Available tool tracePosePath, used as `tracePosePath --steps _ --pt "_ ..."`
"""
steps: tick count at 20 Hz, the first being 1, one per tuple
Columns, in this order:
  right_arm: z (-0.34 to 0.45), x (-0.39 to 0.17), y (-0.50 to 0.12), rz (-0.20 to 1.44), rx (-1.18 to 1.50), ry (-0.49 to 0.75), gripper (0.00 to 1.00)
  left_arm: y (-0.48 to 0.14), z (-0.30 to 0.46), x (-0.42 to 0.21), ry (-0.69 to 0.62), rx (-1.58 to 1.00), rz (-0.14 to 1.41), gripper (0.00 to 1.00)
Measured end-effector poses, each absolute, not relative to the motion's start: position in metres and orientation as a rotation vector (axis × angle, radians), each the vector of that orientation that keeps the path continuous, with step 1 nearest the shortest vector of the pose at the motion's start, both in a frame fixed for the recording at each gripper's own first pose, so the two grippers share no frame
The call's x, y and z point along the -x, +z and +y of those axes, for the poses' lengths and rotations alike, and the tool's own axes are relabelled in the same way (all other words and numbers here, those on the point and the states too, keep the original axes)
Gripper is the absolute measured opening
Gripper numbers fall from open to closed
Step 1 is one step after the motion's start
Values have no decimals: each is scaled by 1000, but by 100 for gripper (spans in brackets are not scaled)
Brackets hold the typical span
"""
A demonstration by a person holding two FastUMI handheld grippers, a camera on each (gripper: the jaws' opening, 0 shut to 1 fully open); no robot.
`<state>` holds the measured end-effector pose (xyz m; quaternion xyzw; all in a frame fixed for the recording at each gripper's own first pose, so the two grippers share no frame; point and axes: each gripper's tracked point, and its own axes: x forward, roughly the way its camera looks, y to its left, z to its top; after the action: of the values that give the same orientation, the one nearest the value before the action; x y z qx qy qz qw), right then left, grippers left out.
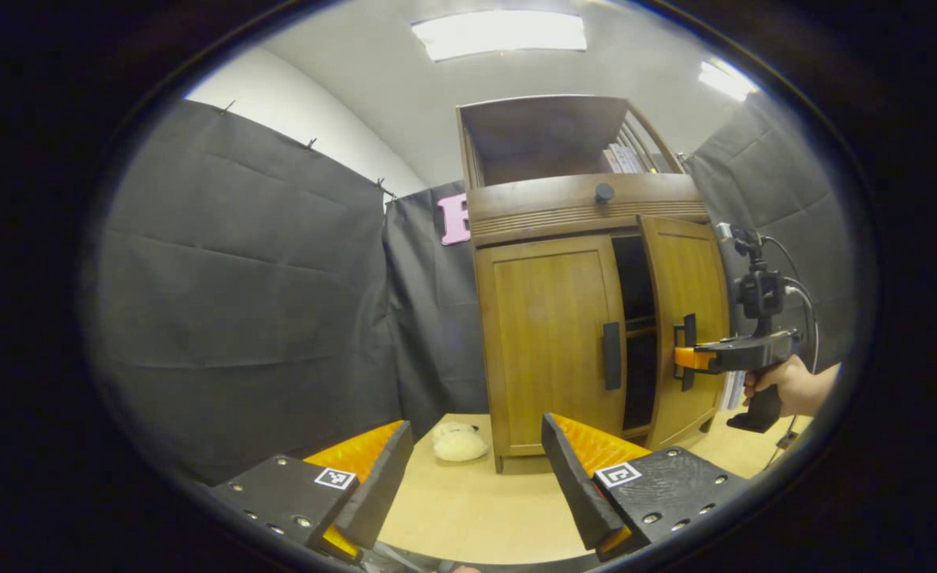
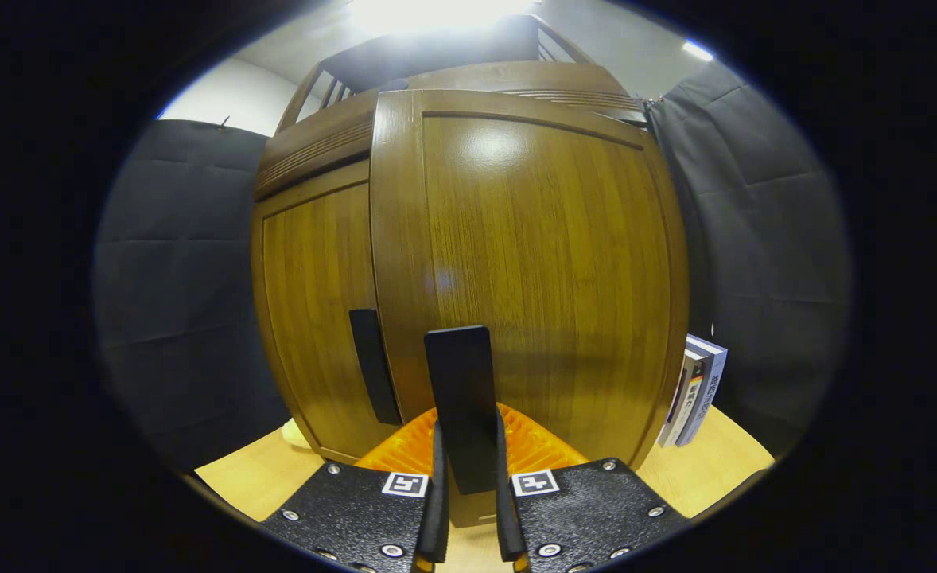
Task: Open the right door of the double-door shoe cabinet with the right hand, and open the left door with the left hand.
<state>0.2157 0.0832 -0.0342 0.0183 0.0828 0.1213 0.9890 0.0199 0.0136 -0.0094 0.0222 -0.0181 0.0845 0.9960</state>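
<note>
A brown wooden shoe cabinet (image 1: 552, 215) stands on the light wooden floor. Its right door (image 1: 687, 318) is swung partly open, showing a dark gap. In the right gripper view my right gripper (image 2: 467, 458) is shut on the right door's black handle (image 2: 460, 390), the door panel (image 2: 532, 263) close in front. The left gripper view shows that same right gripper (image 1: 687, 358) at the handle, held by a hand (image 1: 787, 386). The left door (image 1: 552, 342) is closed, its black handle (image 1: 612, 356) untouched. My left gripper (image 1: 472, 469) is open, well short of the cabinet.
Black cloth walls surround the cabinet. A pale plush toy (image 1: 456, 442) lies on the floor at the cabinet's left foot. Books (image 2: 695, 390) lean beside the cabinet's right side. A drawer with a round knob (image 1: 604, 192) sits above the doors.
</note>
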Motion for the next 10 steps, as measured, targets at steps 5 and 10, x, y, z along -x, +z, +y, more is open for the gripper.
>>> tracePosePath --steps 5,10 --pt "71 -200 -32 172 -40 236 24 -10 10 -22 131 -45 -40 93" --pt "58 -185 -31 184 -36 228 23 -11 6 -27 93 -45 -54 93"
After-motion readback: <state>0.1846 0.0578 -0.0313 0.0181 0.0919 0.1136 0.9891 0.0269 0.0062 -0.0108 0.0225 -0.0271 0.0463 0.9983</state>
